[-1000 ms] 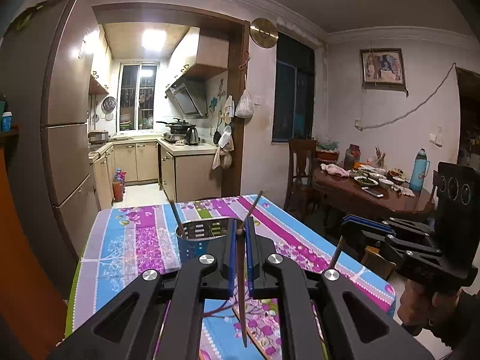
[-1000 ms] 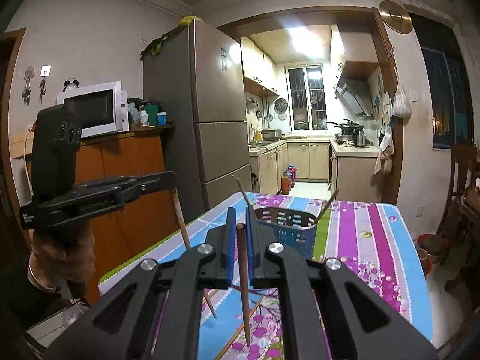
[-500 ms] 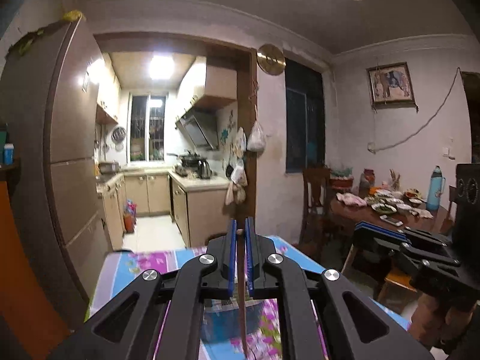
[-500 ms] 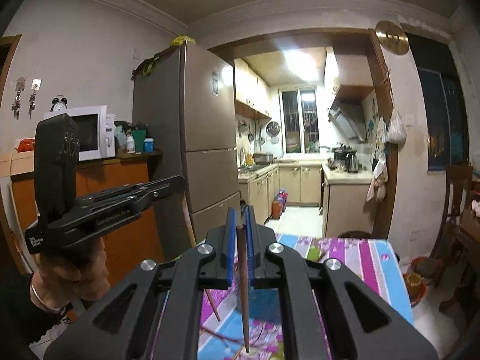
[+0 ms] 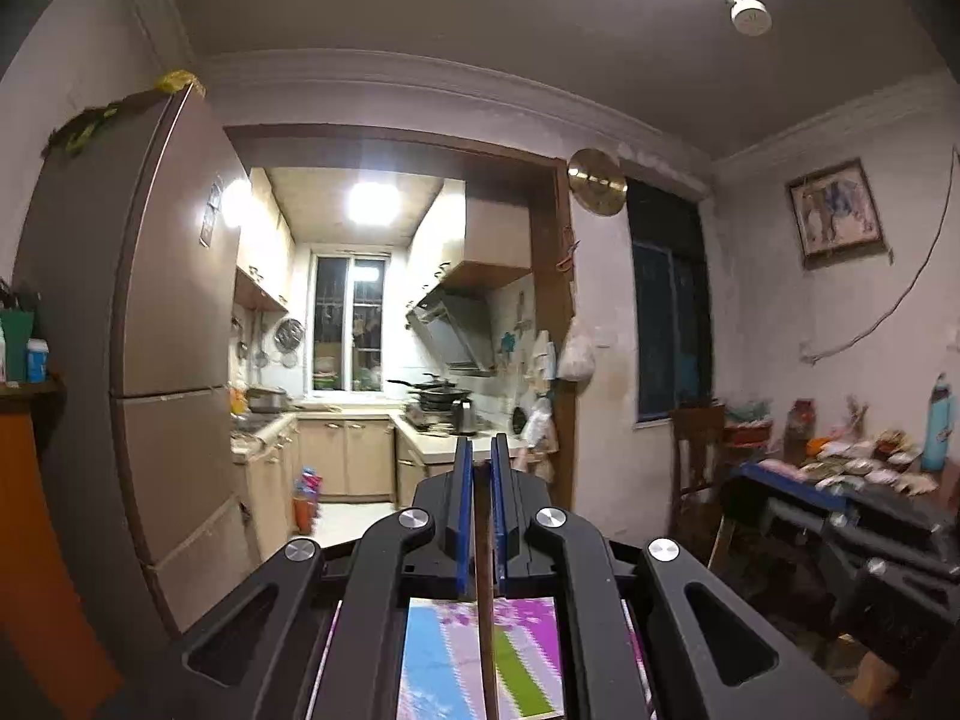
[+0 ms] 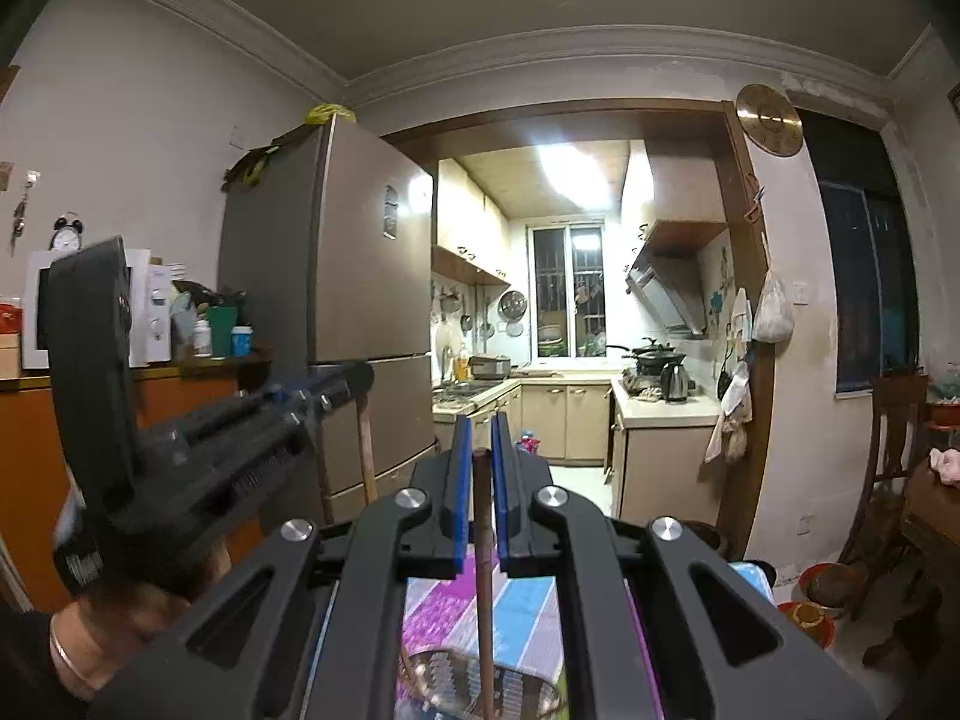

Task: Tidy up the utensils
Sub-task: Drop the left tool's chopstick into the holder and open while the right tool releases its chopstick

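Right wrist view: our right gripper (image 6: 478,462) clamps one chopstick (image 6: 483,570) upright above the basket (image 6: 480,681), aligned for dropping in; our left gripper (image 5: 478,468) likewise pinches a second chopstick (image 5: 485,630) over the tabletop (image 5: 432,648).

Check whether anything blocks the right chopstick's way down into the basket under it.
Nothing visible does. The right hand-held gripper is shut on a thin brown wooden chopstick hanging point-down over the dark mesh utensil basket. Its lower end already reaches the basket's open top. The left hand-held gripper is off to the side.
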### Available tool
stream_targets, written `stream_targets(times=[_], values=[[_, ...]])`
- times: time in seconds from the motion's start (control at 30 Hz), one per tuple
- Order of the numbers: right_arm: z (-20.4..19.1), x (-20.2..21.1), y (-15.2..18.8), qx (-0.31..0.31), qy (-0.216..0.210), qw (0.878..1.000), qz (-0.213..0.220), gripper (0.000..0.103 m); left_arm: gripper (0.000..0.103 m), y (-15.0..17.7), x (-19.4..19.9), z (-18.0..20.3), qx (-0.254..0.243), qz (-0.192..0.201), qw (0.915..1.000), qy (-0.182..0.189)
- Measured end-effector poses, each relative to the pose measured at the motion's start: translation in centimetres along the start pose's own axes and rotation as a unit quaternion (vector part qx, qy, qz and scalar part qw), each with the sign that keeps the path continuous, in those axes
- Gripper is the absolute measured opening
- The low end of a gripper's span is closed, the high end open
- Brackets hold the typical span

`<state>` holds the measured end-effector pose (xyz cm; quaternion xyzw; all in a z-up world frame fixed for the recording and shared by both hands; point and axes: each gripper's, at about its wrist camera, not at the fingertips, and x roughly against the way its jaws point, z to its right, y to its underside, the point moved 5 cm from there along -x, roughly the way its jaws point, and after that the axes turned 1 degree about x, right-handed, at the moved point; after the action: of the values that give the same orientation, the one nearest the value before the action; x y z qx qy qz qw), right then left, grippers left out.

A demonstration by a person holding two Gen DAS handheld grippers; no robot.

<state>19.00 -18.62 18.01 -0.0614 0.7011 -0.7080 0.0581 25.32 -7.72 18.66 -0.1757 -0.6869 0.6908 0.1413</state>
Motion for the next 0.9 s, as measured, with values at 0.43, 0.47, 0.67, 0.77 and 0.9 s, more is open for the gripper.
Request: stream_targets(times=[0.43, 0.47, 0.67, 0.77, 0.9], values=[[2.4, -6.7, 7.5, -0.051, 0.036, 0.997, -0.049, 0.005, 0.007, 8.2, -5.3, 0.1, 0.010, -0.056, 0.9983, -0.012], [2.6, -6.7, 8.6, -0.056, 0.038, 0.996, -0.057, 0.005, 0.007, 8.9, -5.2, -0.2, 0.015, -0.063, 0.9978, -0.008], [2.6, -7.0, 12.1, -0.074, 0.040, 0.992, -0.095, 0.005, 0.007, 13.1, -5.1, -0.6, 0.026, -0.112, 0.9933, -0.001], [2.3, -6.7, 13.0, -0.077, 0.042, 0.990, -0.106, 0.006, 0.007, 14.4, -5.1, -0.7, 0.025, -0.124, 0.9920, -0.006], [2.1, -5.9, 13.0, -0.068, 0.049, 0.991, -0.108, 0.006, 0.007, 15.2, -4.2, -0.9, 0.017, -0.127, 0.9917, -0.014]])
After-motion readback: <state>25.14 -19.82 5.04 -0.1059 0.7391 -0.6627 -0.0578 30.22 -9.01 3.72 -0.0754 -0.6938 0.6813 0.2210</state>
